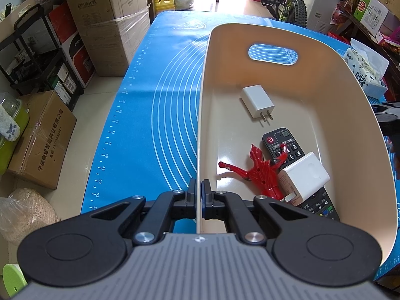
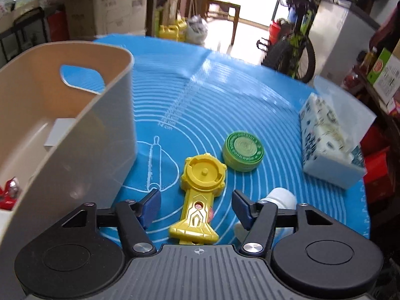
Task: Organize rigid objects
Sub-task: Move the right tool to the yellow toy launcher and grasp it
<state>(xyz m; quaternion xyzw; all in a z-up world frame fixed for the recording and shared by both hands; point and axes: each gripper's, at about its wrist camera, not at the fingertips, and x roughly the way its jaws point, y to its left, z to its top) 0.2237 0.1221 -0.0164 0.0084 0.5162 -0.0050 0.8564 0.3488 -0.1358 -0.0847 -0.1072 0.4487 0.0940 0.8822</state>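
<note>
Flat on the mat (image 2: 225, 105) — yellow toy launcher (image 2: 200, 192), round-headed, long-handled.

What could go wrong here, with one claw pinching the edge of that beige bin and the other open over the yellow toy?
1. The right gripper stands open astride the yellow toy; gripping its narrow handle might let the heavier round head swing or slip.
2. The green tin touches the toy's head and could get nudged.
3. The left gripper only pinches the thin bin wall, so a bump might tip the bin.
</note>
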